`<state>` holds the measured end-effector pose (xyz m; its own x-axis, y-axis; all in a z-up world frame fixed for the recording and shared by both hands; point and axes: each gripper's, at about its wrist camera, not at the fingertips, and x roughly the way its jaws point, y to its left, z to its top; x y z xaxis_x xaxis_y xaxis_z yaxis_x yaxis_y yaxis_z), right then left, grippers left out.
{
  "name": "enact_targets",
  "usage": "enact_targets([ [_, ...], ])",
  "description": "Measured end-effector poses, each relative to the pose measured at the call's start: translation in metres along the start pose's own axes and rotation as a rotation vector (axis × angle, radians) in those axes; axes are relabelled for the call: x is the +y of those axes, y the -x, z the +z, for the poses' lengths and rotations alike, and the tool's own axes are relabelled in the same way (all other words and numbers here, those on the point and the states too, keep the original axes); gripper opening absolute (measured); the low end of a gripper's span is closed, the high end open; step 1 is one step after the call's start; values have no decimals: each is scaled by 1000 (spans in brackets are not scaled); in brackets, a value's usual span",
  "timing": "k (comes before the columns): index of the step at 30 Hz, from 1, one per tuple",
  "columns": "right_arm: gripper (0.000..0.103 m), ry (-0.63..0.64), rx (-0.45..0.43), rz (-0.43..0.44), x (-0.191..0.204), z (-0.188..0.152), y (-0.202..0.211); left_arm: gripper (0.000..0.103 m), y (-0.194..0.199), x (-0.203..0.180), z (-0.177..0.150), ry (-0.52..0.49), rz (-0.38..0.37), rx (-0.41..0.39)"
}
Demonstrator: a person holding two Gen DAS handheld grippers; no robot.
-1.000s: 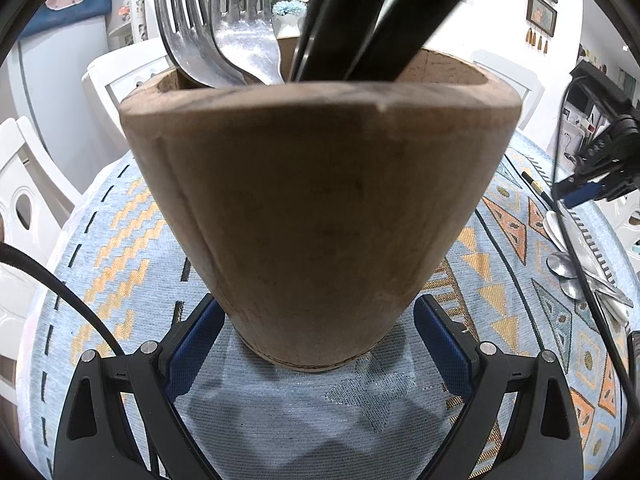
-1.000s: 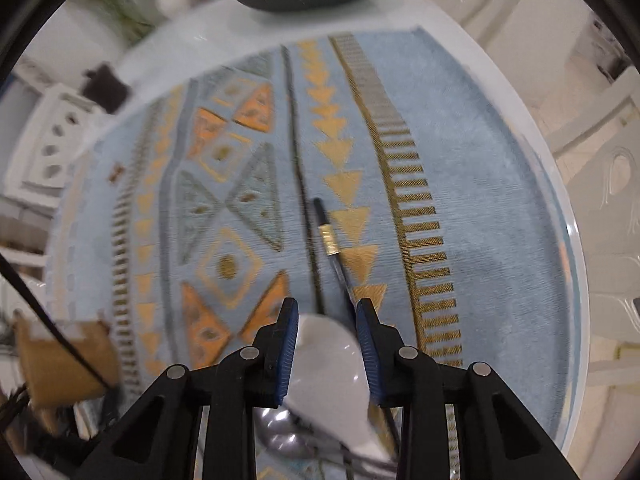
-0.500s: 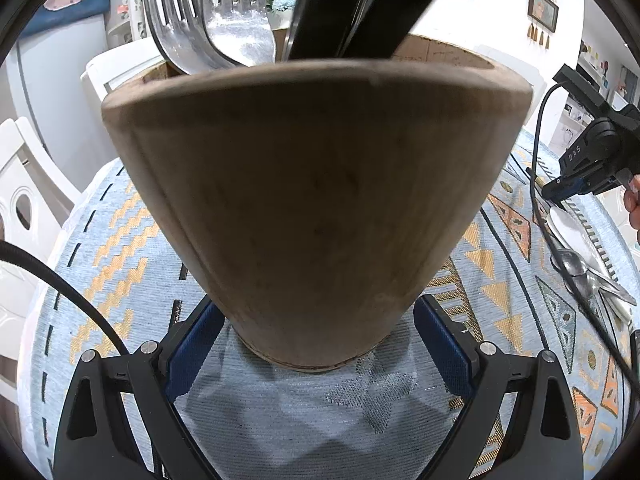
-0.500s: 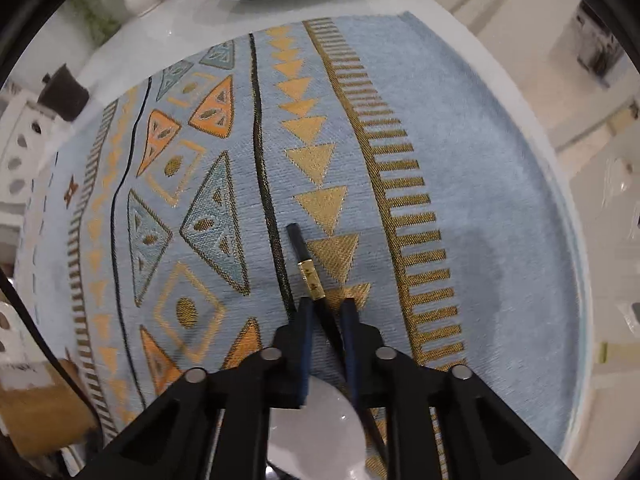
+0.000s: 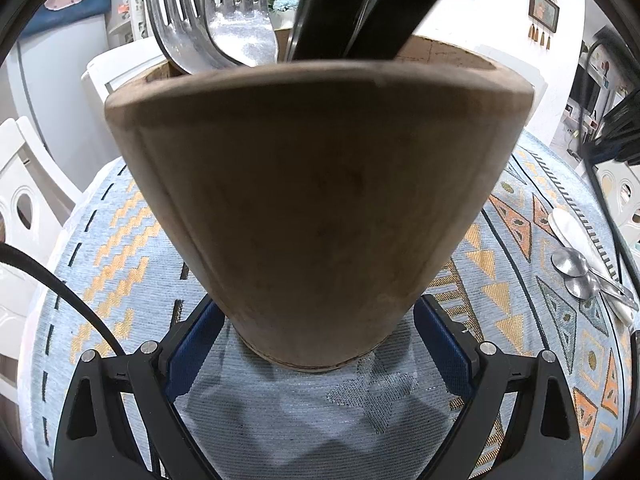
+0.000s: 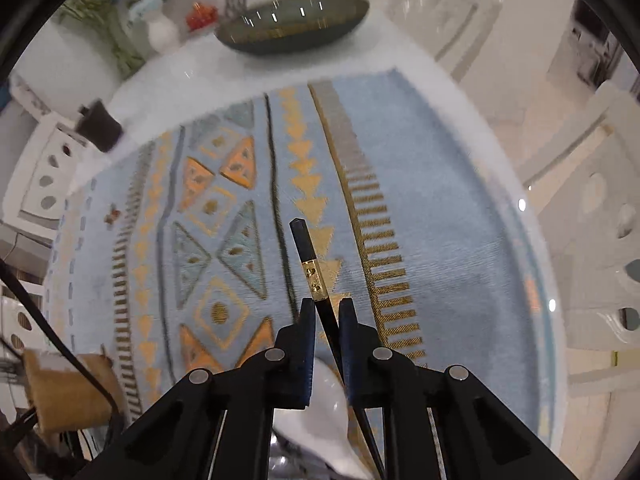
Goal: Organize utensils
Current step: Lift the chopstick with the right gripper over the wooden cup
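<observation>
Clamped on a black chopstick (image 6: 316, 280) with a gold band, the right gripper (image 6: 325, 308) has just closed its jaws and carries the stick clear of the patterned tablecloth (image 6: 420, 200); a second ago it lay flat between wider jaws. Opposite, the left gripper (image 5: 316, 320) brackets the wooden holder (image 5: 316, 200) with wide jaws, and whether its pads touch is unclear. Two forks (image 5: 208, 28) and dark handles (image 5: 360, 8) already stand inside. A white spoon (image 5: 568, 228) and two metal spoons (image 5: 576, 272) wait on the cloth.
</observation>
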<state>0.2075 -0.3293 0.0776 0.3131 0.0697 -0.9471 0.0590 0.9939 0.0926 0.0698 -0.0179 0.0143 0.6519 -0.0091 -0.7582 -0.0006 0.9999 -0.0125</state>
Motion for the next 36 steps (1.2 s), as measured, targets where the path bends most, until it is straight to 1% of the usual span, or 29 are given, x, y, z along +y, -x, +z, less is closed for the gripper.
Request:
enact_targets([
  [2,11,5,-42,2,4,-11,16,95,0,0,0,-1,1,-1],
  [4,11,16,-87,5,7,-16,34,95,1,0,-1,-2,2,-1],
  [9,11,29,-200,46,16,-27,77,95,1,0,-1,-2,2,-3],
  [15,10,46,-314,112,28,-33,114,95,1,0,-1,-2,2,-3],
  [17,6,53,-351,166,34,-35,126,95,1,-1,-1,-1,2,-3],
  [18,6,58,-366,182,37,-35,131,95,1,-1,-1,-1,1,-3],
  [21,6,96,-424,198,52,-36,150,95,2,-2,-1,0,0,-5],
  [24,6,129,-456,227,68,-36,162,95,3,-1,-1,0,-1,-6],
  [27,6,155,-467,267,82,-35,170,95,4,-1,-1,0,-2,-7],
  [30,6,181,-485,355,99,-35,186,95,4,-1,-1,0,-2,-7],
  [33,6,207,-505,420,113,-36,200,95,4,-2,-1,0,-1,-7],
  [36,6,220,-514,503,123,-35,213,95,4,-1,-1,-1,-1,-7],
])
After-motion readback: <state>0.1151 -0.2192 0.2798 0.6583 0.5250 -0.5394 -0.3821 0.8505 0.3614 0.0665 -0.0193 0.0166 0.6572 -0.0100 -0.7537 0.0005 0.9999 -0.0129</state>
